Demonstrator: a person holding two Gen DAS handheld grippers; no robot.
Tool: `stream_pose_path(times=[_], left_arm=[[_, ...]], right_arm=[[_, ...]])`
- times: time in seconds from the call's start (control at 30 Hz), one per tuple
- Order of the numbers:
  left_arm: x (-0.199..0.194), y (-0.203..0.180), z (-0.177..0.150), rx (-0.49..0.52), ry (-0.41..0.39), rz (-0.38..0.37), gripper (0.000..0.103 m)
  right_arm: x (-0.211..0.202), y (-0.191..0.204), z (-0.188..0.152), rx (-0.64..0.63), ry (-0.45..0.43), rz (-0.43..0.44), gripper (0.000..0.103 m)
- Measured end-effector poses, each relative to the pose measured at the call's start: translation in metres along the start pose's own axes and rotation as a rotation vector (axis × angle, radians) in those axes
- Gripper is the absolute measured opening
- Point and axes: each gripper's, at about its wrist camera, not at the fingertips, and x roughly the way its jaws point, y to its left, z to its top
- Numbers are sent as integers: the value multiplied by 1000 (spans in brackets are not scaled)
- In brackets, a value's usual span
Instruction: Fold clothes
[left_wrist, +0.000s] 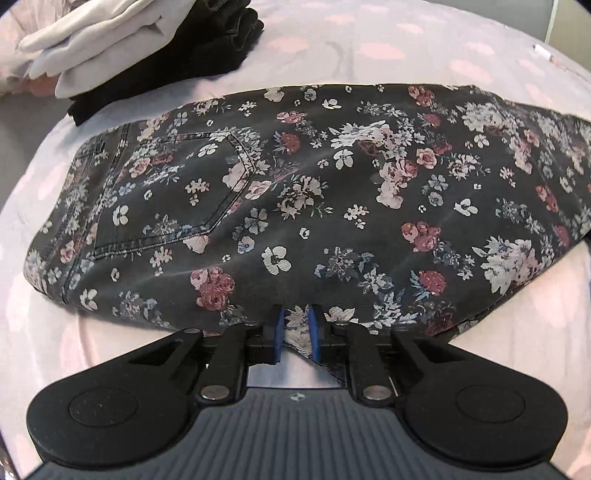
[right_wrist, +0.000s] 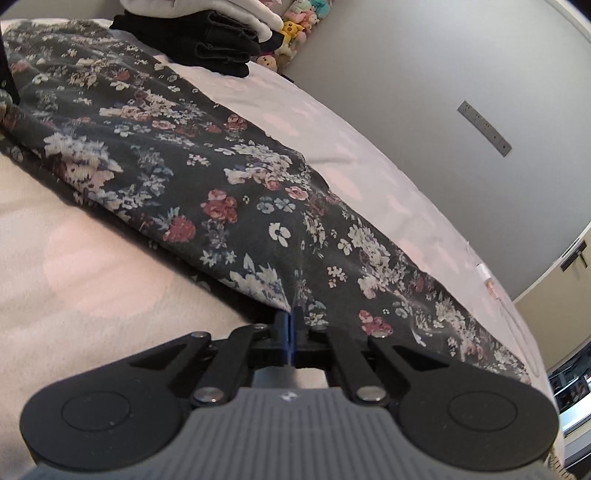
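Observation:
Dark floral trousers (left_wrist: 295, 192) lie folded lengthwise across the bed, back pocket (left_wrist: 177, 192) facing up at the left. My left gripper (left_wrist: 296, 325) is at their near edge, its blue pads (left_wrist: 277, 332) pressed on a thick bunch of the fabric that fills the gap. In the right wrist view the same trousers (right_wrist: 229, 192) stretch away to the upper left and down to the right. My right gripper (right_wrist: 291, 325) is shut on their near edge, with the blue pads (right_wrist: 284, 332) nearly touching and cloth pinched at the tips.
A stack of folded clothes, pale grey (left_wrist: 103, 40) over black (left_wrist: 192, 62), sits at the far left of the bedsheet (left_wrist: 369, 44). Plush toys (right_wrist: 291, 33) line the grey wall (right_wrist: 424, 92). A small wrapper (right_wrist: 484, 275) lies near the bed's right edge.

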Motion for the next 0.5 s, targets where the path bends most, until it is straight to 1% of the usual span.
stream_pose_path(times=[0.07, 0.1, 0.17, 0.2, 0.27, 0.3, 0.33, 0.37, 0.4, 0.43, 0.5], left_arm=[[-4, -1, -2, 23, -10, 21, 18], [-7, 2, -4, 21, -21, 23, 18], [-12, 8, -8, 17, -42, 28, 18], [-15, 11, -10, 15, -53, 31, 19], [-23, 23, -10, -12, -107, 18, 22], [-27, 29, -10, -30, -139, 9, 24], [-28, 35, -8, -49, -175, 8, 28], [-28, 39, -6, -70, -216, 13, 29], [-27, 43, -4, -90, -256, 18, 29], [-26, 48, -1, -111, -297, 24, 29], [-23, 55, 3, -145, -364, 32, 29]], right_arm=[[-1, -13, 0, 70, 28, 25, 2], [-1, -20, -2, 104, 42, 23, 2], [-2, -33, -6, 160, 65, -9, 3], [-2, -41, -9, 207, 73, -26, 4], [-1, -61, -17, 353, 77, -59, 5], [-1, -69, -23, 436, 74, -68, 7], [-2, -78, -29, 519, 72, -75, 8], [-3, -87, -36, 601, 68, -81, 9], [-4, -94, -42, 683, 59, -85, 13], [-4, -101, -49, 764, 44, -86, 21], [-6, -114, -62, 923, 15, -85, 30]])
